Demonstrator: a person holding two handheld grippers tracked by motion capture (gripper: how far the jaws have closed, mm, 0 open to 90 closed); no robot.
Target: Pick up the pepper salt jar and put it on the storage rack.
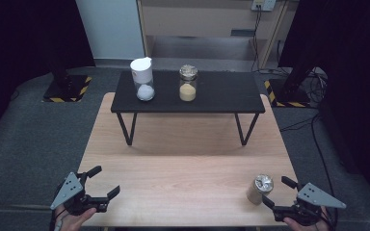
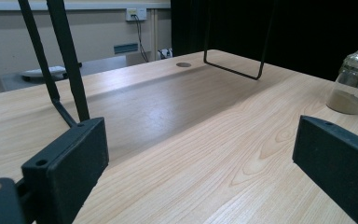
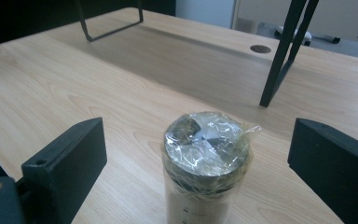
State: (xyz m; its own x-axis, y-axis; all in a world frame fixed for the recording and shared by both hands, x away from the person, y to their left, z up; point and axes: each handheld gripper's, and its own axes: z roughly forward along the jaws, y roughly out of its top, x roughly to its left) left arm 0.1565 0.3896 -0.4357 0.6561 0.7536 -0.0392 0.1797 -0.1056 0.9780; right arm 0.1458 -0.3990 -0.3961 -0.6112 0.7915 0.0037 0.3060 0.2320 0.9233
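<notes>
The wrapped jar [image 1: 259,188] of tan powder stands upright on the tabletop [image 1: 183,168], near its 5 o'clock corner. The right claw [image 1: 277,191] sits just beside it at 3 o'clock, jaws wide apart, empty. The left claw [image 1: 107,182] gapes empty near the 7 o'clock corner.

From above the person's side, the high view looks forward and down over the whole wooden table [image 1: 183,168], taking in the black shelf [image 1: 189,92] at the far end and the floor beyond. The left gripper view sits low, just off the tabletop, facing across the boards toward a shelf leg [image 2: 67,60] and a wrapped jar [image 2: 353,81] well off. The right gripper view hangs close above that same jar [image 3: 205,163], and both share the shelf legs.
</notes>
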